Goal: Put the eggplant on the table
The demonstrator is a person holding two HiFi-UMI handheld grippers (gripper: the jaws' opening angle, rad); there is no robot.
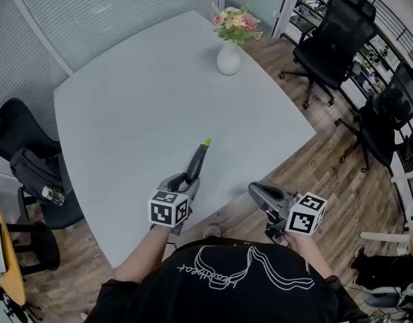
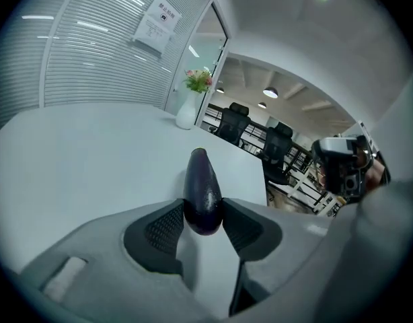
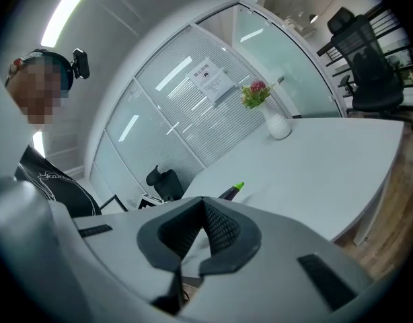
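The left gripper [image 1: 187, 180] has its jaws clamped on the thick end of the eggplant [image 1: 196, 160], held over the near part of the table [image 1: 139, 99], green stem pointing away. The right gripper [image 1: 261, 194] hangs beside the table's edge, jaws together and empty.

In front of you a broad, pale grey table [image 1: 126, 106] with rounded corners fills most of the room, and a white vase [image 1: 228, 59] of pink and yellow flowers [image 1: 235, 20] stands near its far edge. Behind it runs a glass wall hung with closed white blinds [image 1: 112, 5] and a paper notice [image 2: 157, 25], and round ceiling lights [image 2: 270, 92] glow in the office beyond. To your right black office chairs [image 1: 331, 39] stand on the brown wood-plank floor [image 1: 327, 173], and to your left another black chair [image 1: 25, 123] carries a dark bag [image 1: 35, 172].
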